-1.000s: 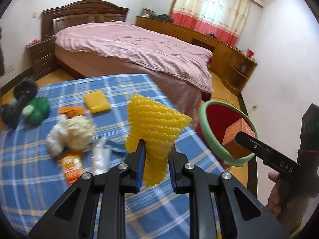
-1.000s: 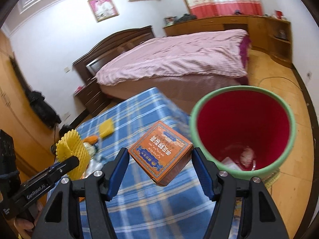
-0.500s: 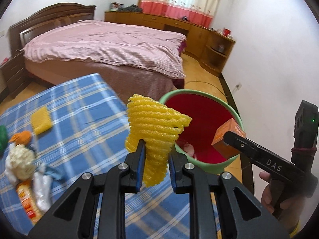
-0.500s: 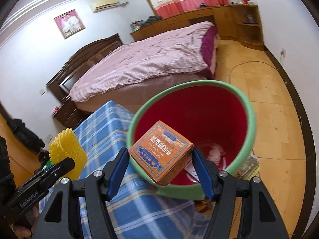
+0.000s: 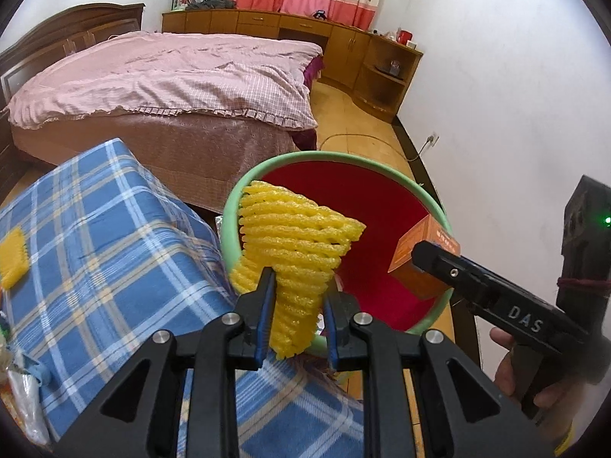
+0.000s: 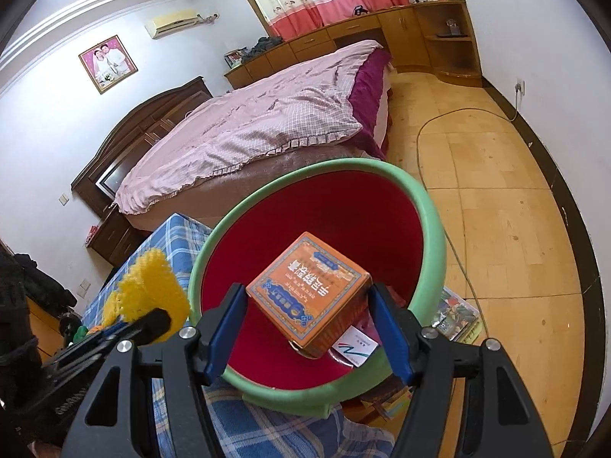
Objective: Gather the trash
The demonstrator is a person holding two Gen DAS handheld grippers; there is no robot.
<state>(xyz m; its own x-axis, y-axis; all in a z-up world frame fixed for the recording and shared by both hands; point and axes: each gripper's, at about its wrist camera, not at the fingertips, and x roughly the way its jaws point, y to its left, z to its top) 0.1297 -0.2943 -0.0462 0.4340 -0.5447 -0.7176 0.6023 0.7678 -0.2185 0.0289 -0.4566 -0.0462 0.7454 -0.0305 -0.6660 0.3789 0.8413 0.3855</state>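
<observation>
My left gripper is shut on a yellow foam fruit net and holds it at the near left rim of the red bin with a green rim. My right gripper is shut on an orange carton and holds it over the bin's opening. The carton also shows in the left wrist view, and the net in the right wrist view. Paper scraps lie in the bin's bottom.
The bin stands beside a table with a blue plaid cloth. Another yellow net and plastic wrappers lie on the cloth at the left. A pink bed is behind. Magazines lie on the wooden floor.
Both grippers have moved right, from over the table to the bin. The carton now hangs over the bin's opening and the net has reached its rim.
</observation>
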